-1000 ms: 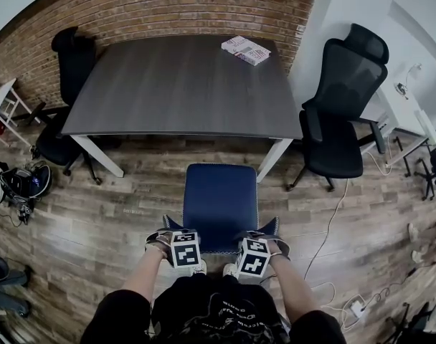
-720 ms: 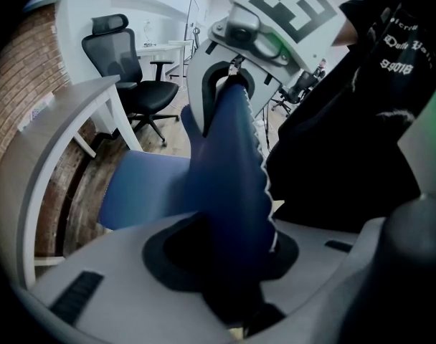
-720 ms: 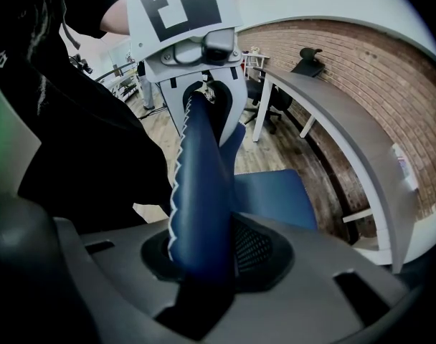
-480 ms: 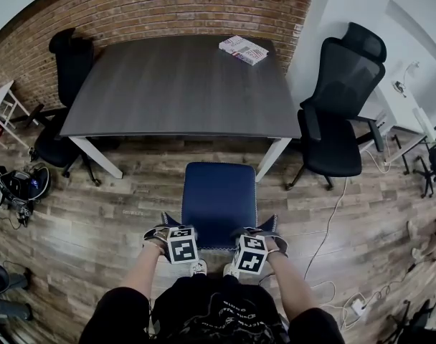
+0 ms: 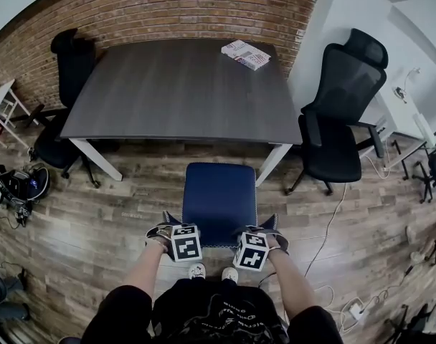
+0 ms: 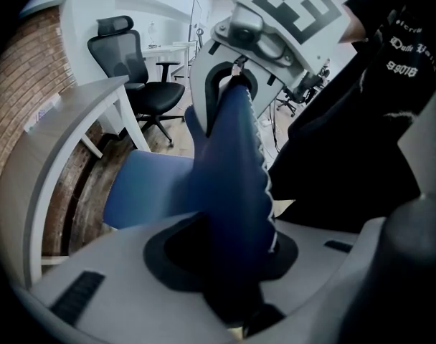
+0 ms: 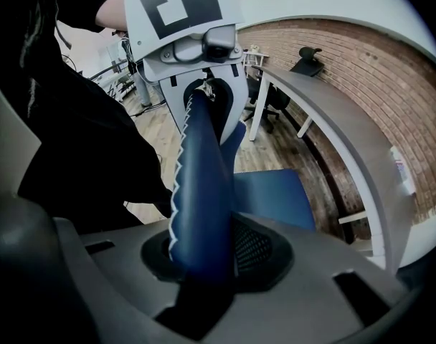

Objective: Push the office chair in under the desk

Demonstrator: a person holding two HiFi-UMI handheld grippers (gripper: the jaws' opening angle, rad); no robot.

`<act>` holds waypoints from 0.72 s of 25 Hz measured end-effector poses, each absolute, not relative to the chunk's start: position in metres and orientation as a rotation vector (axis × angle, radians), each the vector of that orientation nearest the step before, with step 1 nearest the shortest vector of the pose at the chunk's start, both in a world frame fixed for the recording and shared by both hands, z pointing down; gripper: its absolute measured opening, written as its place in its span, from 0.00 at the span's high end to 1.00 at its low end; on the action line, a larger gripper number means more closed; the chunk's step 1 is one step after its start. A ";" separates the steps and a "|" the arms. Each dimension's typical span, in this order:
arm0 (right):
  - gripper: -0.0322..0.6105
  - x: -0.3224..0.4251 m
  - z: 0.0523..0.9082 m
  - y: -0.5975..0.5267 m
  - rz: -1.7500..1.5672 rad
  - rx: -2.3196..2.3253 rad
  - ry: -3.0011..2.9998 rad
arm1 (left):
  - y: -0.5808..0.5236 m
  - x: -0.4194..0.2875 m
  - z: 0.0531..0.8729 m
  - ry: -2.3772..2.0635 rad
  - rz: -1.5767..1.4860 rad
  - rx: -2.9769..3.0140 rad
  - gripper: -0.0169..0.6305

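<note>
The blue office chair [image 5: 219, 201] stands in front of the dark grey desk [image 5: 182, 84], its seat just short of the desk's near edge. Its backrest [image 5: 218, 247] runs between my two grippers. My left gripper [image 5: 168, 229] is shut on the backrest's left top corner, and the blue padding [image 6: 229, 192] fills its jaws. On the right top corner my right gripper [image 5: 268, 231] is shut, clamping the white-stitched edge [image 7: 196, 206]. Each gripper view also shows the other gripper at the far end of the backrest.
A book [image 5: 245, 53] lies on the desk's far right corner. One black chair [image 5: 340, 113] stands right of the desk, another [image 5: 64, 99] at its left by the brick wall. White desk legs [image 5: 274, 162] flank the chair. Cables [image 5: 333, 221] run over the wood floor.
Both grippers and the blue chair have shifted slightly forward toward the desk. The gap between seat and desk edge has shrunk. Both grips are unchanged.
</note>
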State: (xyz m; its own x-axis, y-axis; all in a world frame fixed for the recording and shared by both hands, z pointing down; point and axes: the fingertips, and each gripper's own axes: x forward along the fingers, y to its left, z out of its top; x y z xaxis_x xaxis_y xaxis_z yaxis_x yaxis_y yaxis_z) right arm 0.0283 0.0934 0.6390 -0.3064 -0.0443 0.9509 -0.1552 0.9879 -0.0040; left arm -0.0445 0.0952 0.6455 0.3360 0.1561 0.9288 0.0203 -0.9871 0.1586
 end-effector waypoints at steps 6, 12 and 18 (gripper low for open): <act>0.80 0.028 0.640 0.089 0.121 0.118 -1.879 | 0.091 -0.046 0.646 0.192 1.737 2.457 0.79; 0.80 0.023 0.635 0.079 0.129 0.116 -1.881 | 0.081 -0.050 0.642 0.213 1.738 2.458 0.79; 0.80 0.028 0.640 0.075 0.140 0.120 -1.865 | 0.077 -0.045 0.646 0.235 1.751 2.470 0.79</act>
